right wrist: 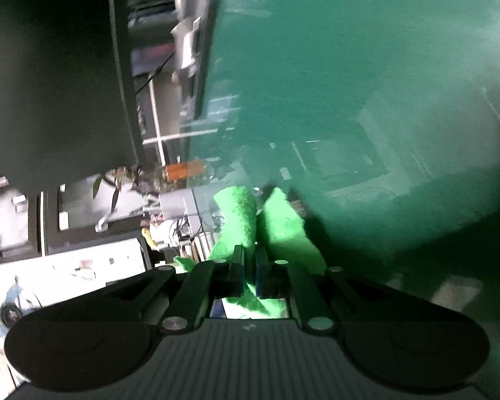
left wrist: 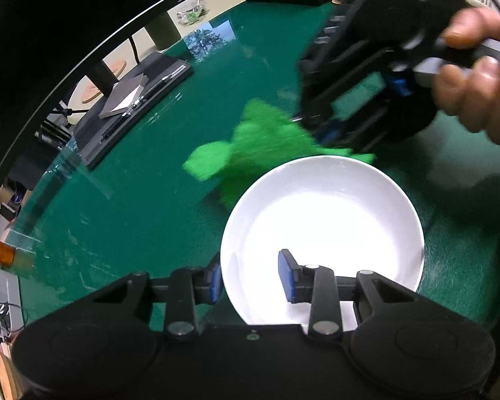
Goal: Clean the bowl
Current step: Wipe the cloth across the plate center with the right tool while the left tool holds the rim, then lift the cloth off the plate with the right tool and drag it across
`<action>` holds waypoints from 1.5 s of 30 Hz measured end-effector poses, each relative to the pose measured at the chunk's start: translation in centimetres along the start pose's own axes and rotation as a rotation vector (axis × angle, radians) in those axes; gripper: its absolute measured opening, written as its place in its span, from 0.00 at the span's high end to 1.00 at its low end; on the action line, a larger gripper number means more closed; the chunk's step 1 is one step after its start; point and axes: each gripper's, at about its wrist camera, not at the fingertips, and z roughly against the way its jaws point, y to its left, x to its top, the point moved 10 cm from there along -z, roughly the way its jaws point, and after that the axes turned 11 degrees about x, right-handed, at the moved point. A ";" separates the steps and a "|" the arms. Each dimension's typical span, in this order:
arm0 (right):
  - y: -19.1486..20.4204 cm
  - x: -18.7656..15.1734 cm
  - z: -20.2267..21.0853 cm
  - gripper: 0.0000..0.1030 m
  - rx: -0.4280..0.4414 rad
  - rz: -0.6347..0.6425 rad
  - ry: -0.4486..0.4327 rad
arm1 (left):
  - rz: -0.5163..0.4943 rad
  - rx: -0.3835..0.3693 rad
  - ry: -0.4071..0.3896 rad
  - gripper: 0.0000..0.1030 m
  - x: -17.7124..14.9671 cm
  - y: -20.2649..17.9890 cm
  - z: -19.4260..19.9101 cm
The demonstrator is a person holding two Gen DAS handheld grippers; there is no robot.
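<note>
A white bowl (left wrist: 323,220) fills the lower middle of the left wrist view, over the green table (left wrist: 133,200). My left gripper (left wrist: 250,280) straddles its near-left rim, one blue pad outside the wall and the other inside, shut on the wall. Just beyond the bowl's far rim, my right gripper (left wrist: 316,130), held by a person's hand (left wrist: 476,83), is shut on a bright green cloth (left wrist: 260,143) that hangs blurred above the table. In the right wrist view the cloth (right wrist: 240,213) sticks out in two folds from the closed right gripper (right wrist: 250,253).
A black tray with a grey notebook (left wrist: 133,100) lies at the table's far left. An amber bottle (left wrist: 0,251) stands off the left edge, and a glass dish (left wrist: 191,11) sits at the back. Dark monitors stand behind the table.
</note>
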 end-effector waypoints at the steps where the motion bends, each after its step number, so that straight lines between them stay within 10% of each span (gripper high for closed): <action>1: 0.1 0.0 -0.1 0.93 0.000 0.003 0.003 | -0.002 -0.004 -0.001 0.67 -0.1 -0.3 0.4; 45: 1.5 -2.1 2.4 0.97 0.063 0.019 0.010 | -0.065 -0.045 -0.040 0.63 0.6 -1.9 1.2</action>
